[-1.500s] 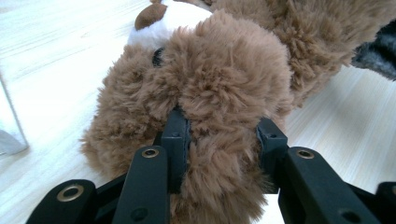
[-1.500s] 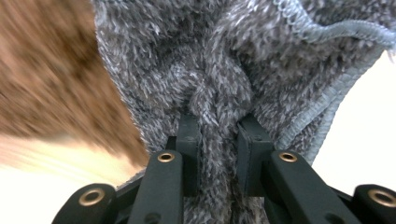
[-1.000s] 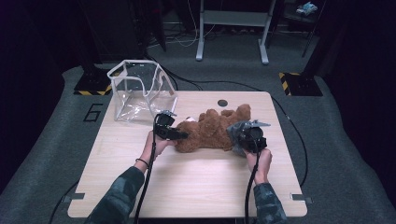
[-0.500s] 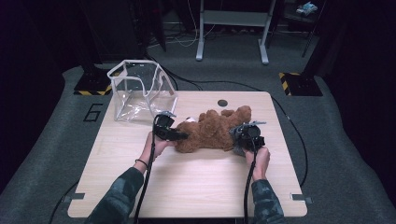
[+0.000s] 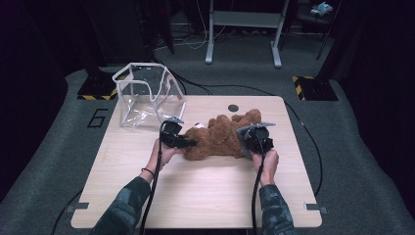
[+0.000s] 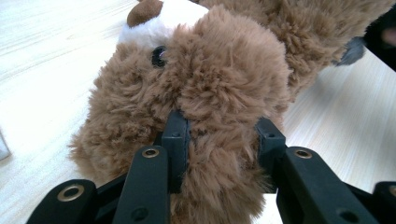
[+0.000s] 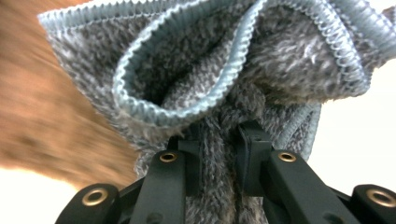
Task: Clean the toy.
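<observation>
A brown teddy bear (image 5: 222,139) lies on its side in the middle of the wooden table (image 5: 205,196). My left gripper (image 5: 190,143) comes in from the left and is shut on the plush of the bear's head (image 6: 219,84), with its jaws sunk into the fur beside the white muzzle; its fingertips (image 6: 176,135) are partly buried. At the bear's right end, my right gripper (image 5: 254,141) is shut on a bunched grey knitted cloth (image 7: 210,70) with a light blue hem. The cloth (image 5: 255,128) rests against the bear's back end.
A clear plastic box with a white frame (image 5: 147,95) stands at the table's back left corner, its opening facing the bear. A small black round disc (image 5: 233,107) sits near the back edge. Cables trail from both grippers toward the person.
My right gripper has shifted slightly left toward the bear, carrying the grey cloth. The left gripper and the bear's head have stayed put.
</observation>
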A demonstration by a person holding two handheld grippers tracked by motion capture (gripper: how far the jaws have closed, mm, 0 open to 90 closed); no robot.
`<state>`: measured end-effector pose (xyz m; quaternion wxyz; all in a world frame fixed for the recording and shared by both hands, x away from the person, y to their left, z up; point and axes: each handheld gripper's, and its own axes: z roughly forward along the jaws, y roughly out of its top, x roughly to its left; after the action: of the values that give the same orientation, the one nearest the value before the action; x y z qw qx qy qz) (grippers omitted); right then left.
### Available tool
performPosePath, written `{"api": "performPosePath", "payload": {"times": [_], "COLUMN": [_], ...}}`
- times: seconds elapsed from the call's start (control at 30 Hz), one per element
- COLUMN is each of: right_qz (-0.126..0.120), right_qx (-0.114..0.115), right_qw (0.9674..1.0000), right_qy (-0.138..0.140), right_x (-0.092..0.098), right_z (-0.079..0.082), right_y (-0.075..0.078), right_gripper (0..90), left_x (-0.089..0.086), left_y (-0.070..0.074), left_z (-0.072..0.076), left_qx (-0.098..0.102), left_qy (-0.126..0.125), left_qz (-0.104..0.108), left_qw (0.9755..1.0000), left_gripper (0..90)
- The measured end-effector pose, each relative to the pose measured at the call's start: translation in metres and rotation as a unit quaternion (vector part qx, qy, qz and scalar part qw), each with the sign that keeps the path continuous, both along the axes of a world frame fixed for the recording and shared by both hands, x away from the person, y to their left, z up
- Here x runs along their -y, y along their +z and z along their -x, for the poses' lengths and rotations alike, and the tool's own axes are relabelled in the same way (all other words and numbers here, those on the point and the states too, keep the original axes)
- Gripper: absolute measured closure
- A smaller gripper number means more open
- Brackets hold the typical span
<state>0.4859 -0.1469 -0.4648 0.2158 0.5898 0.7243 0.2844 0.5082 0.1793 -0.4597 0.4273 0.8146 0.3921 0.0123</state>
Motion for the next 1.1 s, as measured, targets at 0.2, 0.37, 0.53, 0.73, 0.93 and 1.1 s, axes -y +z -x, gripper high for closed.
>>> {"api": "performPosePath", "payload": {"times": [0.2, 0.37, 0.53, 0.73, 0.93, 1.1], "right_qz": [0.004, -0.014, -0.025, -0.001, -0.006, -0.032], "right_qx": [-0.013, 0.048, 0.017, -0.028, -0.015, 0.033], "right_qw": [0.9999, 0.9984, 0.9995, 0.9996, 0.9998, 0.9988], "right_qy": [-0.011, -0.026, -0.001, 0.008, 0.005, 0.015], "right_x": [0.020, 0.034, 0.011, 0.008, 0.023, 0.012], "right_z": [0.004, -0.001, -0.023, -0.023, 0.002, 0.007], "right_y": [-0.010, 0.026, 0.008, -0.015, 0.003, 0.022], "right_gripper": [75.0, 74.9, 74.9, 75.3, 75.0, 74.8], "left_x": [-0.001, -0.001, -0.002, -0.001, -0.001, 0.000], "left_y": [-0.001, 0.001, 0.000, 0.000, -0.001, 0.000], "left_z": [-0.001, -0.002, -0.002, -0.001, 0.001, 0.002], "left_qx": [0.003, 0.002, 0.001, 0.003, 0.008, 0.010], "left_qy": [-0.002, -0.010, -0.010, -0.008, -0.009, -0.008], "left_qz": [0.002, -0.007, -0.004, -0.003, -0.007, -0.010], "left_qw": [1.0000, 0.9999, 0.9999, 1.0000, 0.9999, 0.9999], "left_gripper": [65.3, 65.4, 65.3, 65.3, 65.0, 65.0]}}
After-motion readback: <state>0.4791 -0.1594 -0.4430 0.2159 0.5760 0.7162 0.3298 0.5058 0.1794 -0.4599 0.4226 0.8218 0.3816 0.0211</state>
